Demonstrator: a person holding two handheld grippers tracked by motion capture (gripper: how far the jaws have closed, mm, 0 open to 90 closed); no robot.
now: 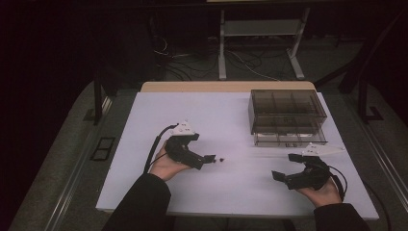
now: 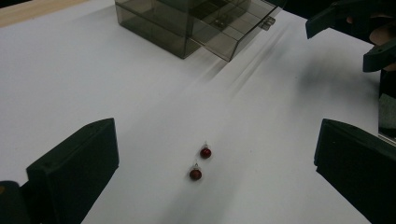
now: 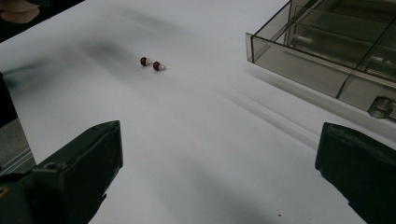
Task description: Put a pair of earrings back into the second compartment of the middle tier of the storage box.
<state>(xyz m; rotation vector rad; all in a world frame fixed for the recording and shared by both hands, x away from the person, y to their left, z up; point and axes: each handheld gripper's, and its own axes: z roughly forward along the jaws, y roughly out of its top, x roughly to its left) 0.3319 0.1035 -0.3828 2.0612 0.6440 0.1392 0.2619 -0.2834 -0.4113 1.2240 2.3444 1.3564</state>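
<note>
Two small red earrings point(image 2: 200, 163) are lying side by side on the white table point(image 1: 144, 144), just ahead of the left gripper point(image 1: 208, 159) and well apart from the smoky plastic box point(image 1: 286, 115), whose drawer point(image 3: 327, 60) is sticking out. The left gripper is gaping wide, holding nothing. The right gripper point(image 1: 279, 176) is also spreading its jaws wide, empty, near the box.

Overhead, plus low views (facing inward)
</note>
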